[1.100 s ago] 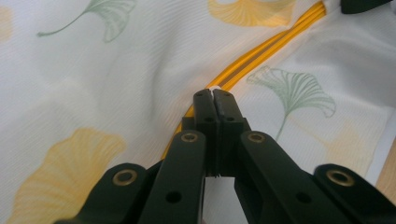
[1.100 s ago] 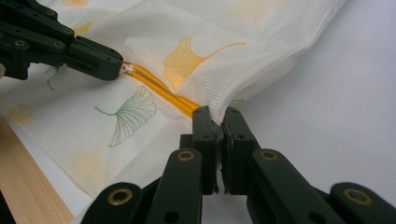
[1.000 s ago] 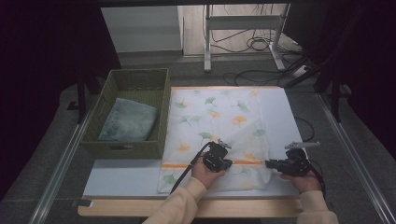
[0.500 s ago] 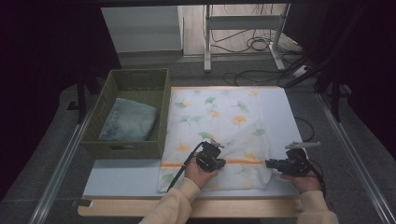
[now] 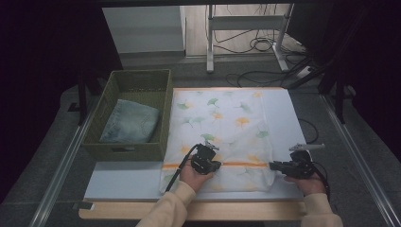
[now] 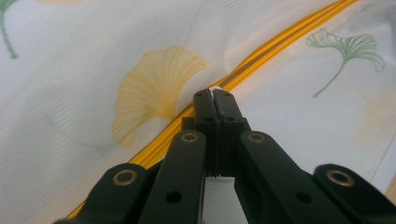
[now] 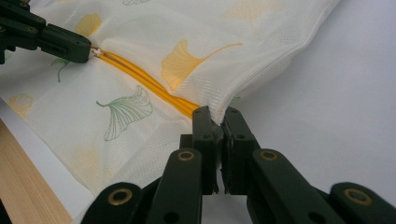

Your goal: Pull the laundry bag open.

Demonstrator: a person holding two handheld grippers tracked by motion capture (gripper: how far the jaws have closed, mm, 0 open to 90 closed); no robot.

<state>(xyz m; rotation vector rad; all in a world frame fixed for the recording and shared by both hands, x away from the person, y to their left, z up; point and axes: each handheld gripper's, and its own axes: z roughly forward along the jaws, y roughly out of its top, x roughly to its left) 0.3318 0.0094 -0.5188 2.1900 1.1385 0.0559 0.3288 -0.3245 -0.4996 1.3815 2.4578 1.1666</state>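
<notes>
A white cloth cover (image 5: 222,118) printed with ginkgo leaves lies flat on the white board (image 5: 283,113). An orange zipper (image 5: 241,164) runs across its near part. My left gripper (image 5: 213,163) is over the zipper at mid-left, and its jaws (image 6: 214,94) are shut on the small white zipper pull. My right gripper (image 5: 272,165) points left at the cover's right edge. There the right gripper (image 7: 215,122) is shut on the cloth's corner (image 7: 219,109) where the zipper (image 7: 144,81) ends. The left gripper (image 7: 88,50) also shows far off in the right gripper view.
A green woven basket (image 5: 163,113) stands left of the cover, with folded blue denim (image 5: 130,124) inside. A wooden strip (image 5: 198,210) borders the board's near edge. Cables (image 5: 257,45) and a metal stand lie on the floor beyond the table.
My left gripper has slid to the left along the orange zipper line, still closed. The right gripper has stayed in place at the cover's right edge.
</notes>
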